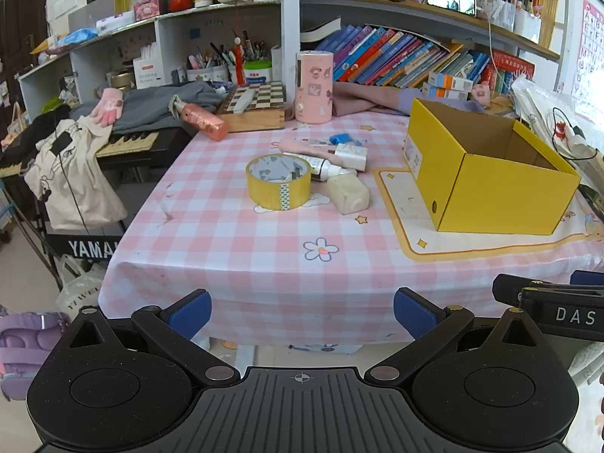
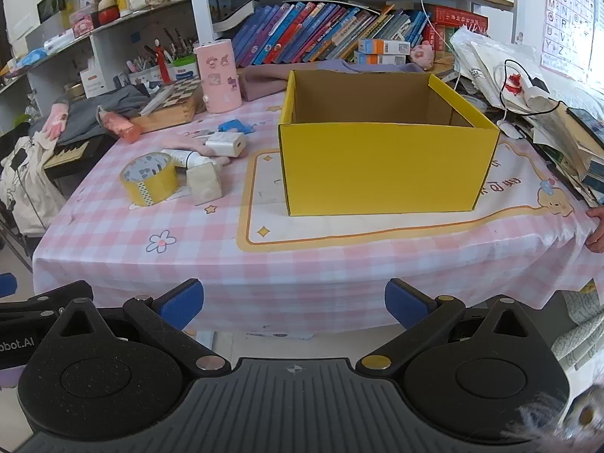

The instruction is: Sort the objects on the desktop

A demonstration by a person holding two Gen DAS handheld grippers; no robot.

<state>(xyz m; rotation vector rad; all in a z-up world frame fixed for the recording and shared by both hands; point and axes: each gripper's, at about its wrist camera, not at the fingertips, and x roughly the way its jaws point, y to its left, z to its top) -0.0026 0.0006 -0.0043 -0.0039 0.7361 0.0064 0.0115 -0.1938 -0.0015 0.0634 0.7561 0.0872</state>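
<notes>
Wide-spread left gripper (image 1: 302, 315), then tape roll (image 1: 278, 181) beside yellow box (image 1: 487, 181).

Pretty bright daylight in both my views, coming in from the right side. The alphabet poster (image 2: 570, 15) is washed out near the frame edge, and my left view blows out in the same corner. Shadows are soft, just a faint one under the yellow box (image 2: 385, 166) and the tape roll (image 1: 278, 181). Some glare on the glossy checked tablecloth (image 1: 234, 249). Heavy fisheye bend: the shelves (image 1: 426, 7) curve, and the corners go black with vignetting. The middle is sharp, the edges get smeary, and there's a blurry fuzzy blob at the bottom right of my right view.
</notes>
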